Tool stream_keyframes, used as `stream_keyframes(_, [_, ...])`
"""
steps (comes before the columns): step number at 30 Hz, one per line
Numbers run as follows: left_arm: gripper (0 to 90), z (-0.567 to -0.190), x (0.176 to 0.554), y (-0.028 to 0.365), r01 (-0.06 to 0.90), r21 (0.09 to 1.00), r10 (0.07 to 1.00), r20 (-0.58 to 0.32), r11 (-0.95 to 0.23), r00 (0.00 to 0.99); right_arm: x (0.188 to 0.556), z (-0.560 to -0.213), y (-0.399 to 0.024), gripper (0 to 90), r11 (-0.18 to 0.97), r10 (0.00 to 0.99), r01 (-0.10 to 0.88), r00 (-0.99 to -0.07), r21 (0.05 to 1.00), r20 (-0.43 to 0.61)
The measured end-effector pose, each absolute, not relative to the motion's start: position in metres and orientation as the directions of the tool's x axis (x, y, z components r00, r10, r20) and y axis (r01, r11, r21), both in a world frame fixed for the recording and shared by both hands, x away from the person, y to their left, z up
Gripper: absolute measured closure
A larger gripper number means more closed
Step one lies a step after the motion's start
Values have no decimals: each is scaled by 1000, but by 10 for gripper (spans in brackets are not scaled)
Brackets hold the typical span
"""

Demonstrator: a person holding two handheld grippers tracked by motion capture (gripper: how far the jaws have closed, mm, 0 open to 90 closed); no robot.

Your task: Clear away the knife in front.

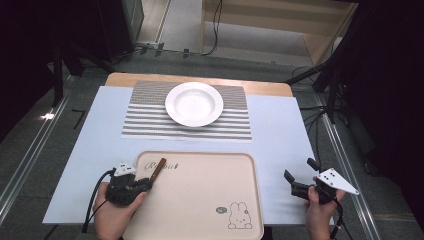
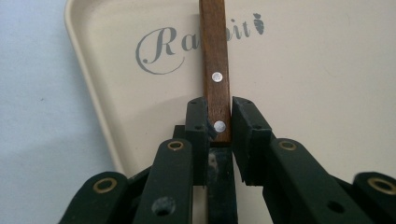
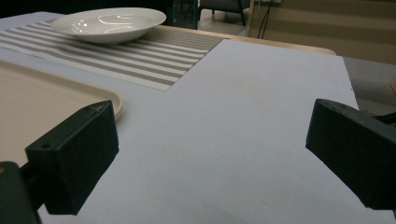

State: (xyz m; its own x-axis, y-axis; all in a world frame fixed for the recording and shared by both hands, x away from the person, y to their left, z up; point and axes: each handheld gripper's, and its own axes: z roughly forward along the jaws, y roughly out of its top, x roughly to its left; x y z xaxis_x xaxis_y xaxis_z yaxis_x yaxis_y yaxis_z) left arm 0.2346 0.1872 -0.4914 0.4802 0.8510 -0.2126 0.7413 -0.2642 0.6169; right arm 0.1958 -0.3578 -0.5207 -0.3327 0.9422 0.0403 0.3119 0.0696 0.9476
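We've got the left gripper (image 2: pixel 218 122) clamped on a wooden handle (image 2: pixel 215 70) (over the beige tray (image 1: pixel 200 200)), while our right gripper (image 1: pixel 301 180) hangs wide apart, holding nothing.

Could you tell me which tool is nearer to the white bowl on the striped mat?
Roughly equal; perhaps left. The left tool sits over the tray's near-left corner, the right tool on the sheet right of it; the bowl lies beyond both.

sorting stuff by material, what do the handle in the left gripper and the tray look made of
Handle: looks like wood, brown with visible grain, matte, two metal rivets. Tray: probably plastic or melamine, smooth beige with a faint sheen, printed lettering and a rabbit drawing.
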Motion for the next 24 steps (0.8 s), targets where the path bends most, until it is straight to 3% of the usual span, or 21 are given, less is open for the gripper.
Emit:
stream_keyframes(4, [744, -492, 237, 187, 734, 625, 849, -211, -264, 484, 196, -521, -358, 9, 74, 941, 310, -335, 948, 37])
stream_keyframes(6, [626, -491, 240, 187, 719, 644, 860, -184, -261, 476, 196, -521, -358, 9, 68, 942, 311, -333, 948, 41])
stream_keyframes(9, [614, -485, 241, 186, 687, 681, 846, -188, -255, 500, 196, -521, -358, 10, 69, 942, 310, -334, 948, 41])
stream_keyframes(12, [767, -483, 241, 177, 659, 690, 809, -182, -300, 559, 196, -521, -358, 9, 77, 941, 310, -336, 948, 33])
stream_keyframes(16, [893, -486, 242, 168, 651, 672, 779, -176, -352, 602, 196, -521, -358, 10, 75, 941, 309, -335, 948, 34])
stream_keyframes(24, [896, -493, 244, 166, 660, 637, 789, -128, -400, 601, 196, -521, -358, 10, 75, 942, 310, -333, 948, 34])
